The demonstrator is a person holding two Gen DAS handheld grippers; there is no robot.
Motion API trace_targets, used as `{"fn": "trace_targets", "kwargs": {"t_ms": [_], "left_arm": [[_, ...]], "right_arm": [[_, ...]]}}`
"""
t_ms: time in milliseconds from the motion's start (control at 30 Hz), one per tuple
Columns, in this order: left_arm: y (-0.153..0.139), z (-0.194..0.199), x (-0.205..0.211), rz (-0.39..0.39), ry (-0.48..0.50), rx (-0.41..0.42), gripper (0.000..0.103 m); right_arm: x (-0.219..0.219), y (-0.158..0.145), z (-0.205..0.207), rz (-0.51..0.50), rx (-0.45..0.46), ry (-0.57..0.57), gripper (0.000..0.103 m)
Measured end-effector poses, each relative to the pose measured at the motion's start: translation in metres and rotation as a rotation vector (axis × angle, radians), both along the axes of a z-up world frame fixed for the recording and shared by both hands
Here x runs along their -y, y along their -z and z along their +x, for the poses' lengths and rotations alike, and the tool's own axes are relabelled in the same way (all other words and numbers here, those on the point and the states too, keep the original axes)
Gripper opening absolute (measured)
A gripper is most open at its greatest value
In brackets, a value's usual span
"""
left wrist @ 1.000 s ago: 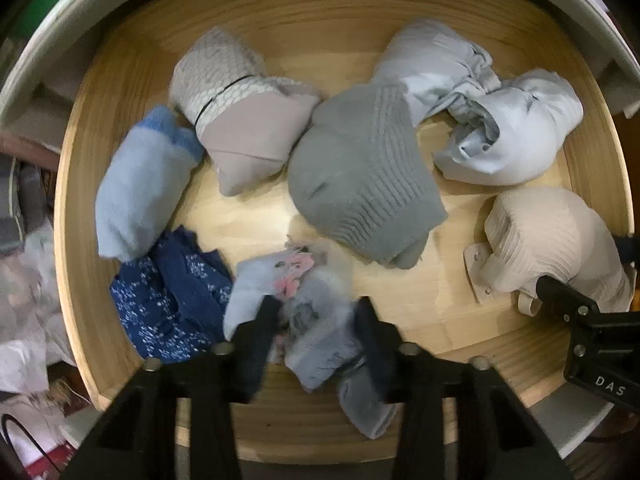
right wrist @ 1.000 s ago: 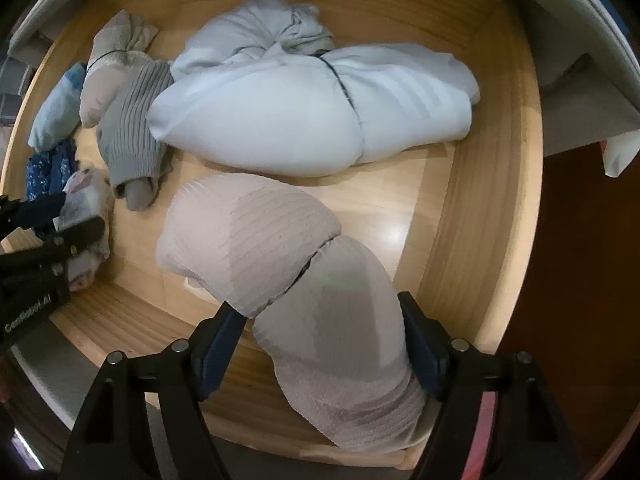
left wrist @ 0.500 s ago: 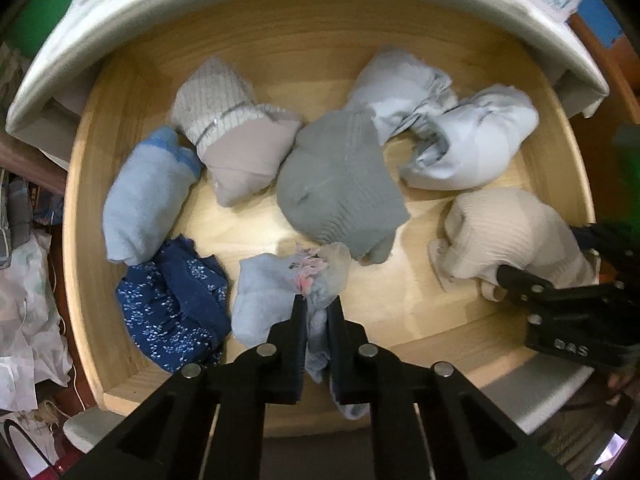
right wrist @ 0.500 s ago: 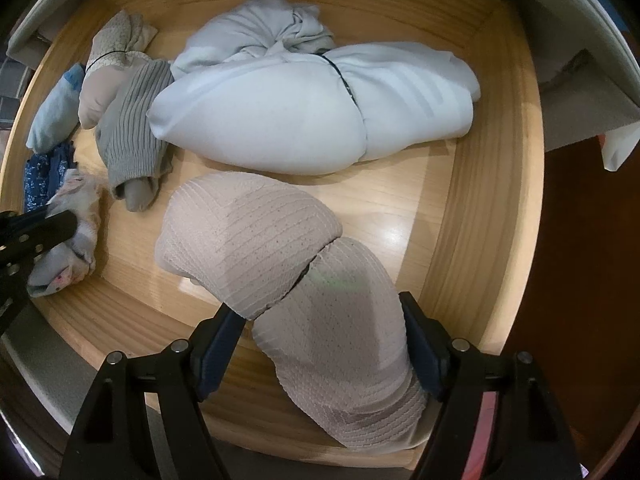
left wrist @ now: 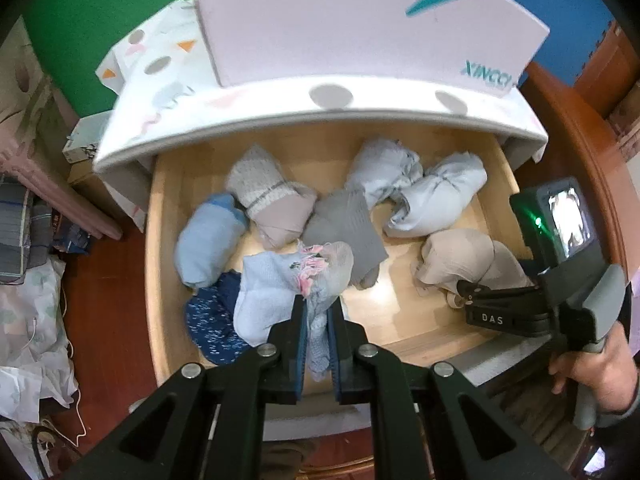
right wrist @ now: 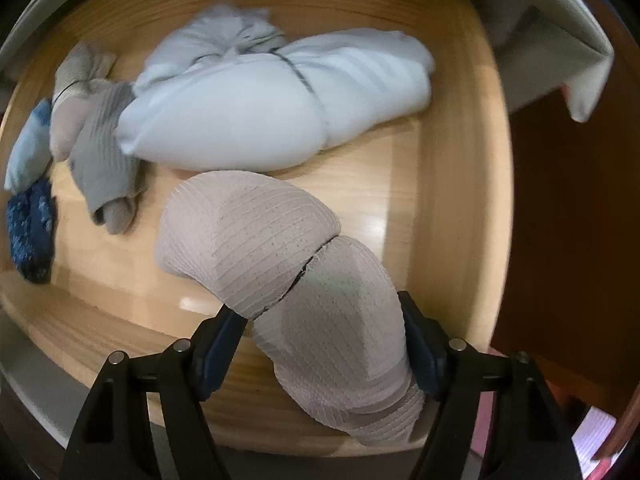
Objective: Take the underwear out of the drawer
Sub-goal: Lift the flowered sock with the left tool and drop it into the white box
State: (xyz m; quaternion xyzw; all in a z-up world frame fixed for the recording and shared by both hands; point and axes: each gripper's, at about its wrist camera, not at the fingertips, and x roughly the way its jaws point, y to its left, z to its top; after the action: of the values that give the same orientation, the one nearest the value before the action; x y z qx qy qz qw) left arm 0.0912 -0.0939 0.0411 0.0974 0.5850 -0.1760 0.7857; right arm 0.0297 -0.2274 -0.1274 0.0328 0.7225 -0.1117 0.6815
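The wooden drawer (left wrist: 160, 248) stands pulled out, with several rolled pieces of underwear in it. My left gripper (left wrist: 318, 320) is shut on a light blue piece with a pink trim (left wrist: 280, 284) and holds it lifted above the drawer's front left. My right gripper (right wrist: 320, 344) is open, its jaws standing on either side of a beige ribbed roll (right wrist: 280, 256) at the drawer's front right, which also shows in the left wrist view (left wrist: 460, 260). The right gripper's body (left wrist: 520, 312) shows in the left view.
Also in the drawer: a pale blue roll (left wrist: 208, 240), a dark blue patterned piece (left wrist: 208, 320), a grey ribbed piece (left wrist: 344, 228), a white-beige roll (left wrist: 272, 200) and two white bundles (left wrist: 436, 196). A white box (left wrist: 360, 20) stands on the dresser top. Clutter lies on the floor at left.
My left gripper closed on the light blue piece and rose up and back with it, so the dresser top came into view. My right gripper stayed open around the beige roll.
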Motion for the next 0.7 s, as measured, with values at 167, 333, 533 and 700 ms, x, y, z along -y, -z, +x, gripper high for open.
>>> {"fn": "trace_targets", "kwargs": {"t_ms": [167, 333, 533, 700], "left_arm": [[-0.022, 0.001, -0.017, -0.020, -0.002, 0.028, 0.009], [-0.057, 0.005, -0.025, -0.039, -0.003, 0.087, 0.009], [-0.118, 0.022, -0.032, -0.083, -0.015, 0.192, 0.009], [-0.172, 0.048, -0.023, -0.116, -0.013, 0.291, 0.009]], "right_arm": [[0.002, -0.002, -0.002, -0.011, 0.008, 0.014, 0.069], [0.000, -0.002, -0.007, -0.027, 0.017, 0.007, 0.069], [-0.005, -0.005, -0.013, -0.047, 0.030, 0.023, 0.069], [-0.003, -0.007, -0.015, -0.044, 0.035, 0.028, 0.069]]}}
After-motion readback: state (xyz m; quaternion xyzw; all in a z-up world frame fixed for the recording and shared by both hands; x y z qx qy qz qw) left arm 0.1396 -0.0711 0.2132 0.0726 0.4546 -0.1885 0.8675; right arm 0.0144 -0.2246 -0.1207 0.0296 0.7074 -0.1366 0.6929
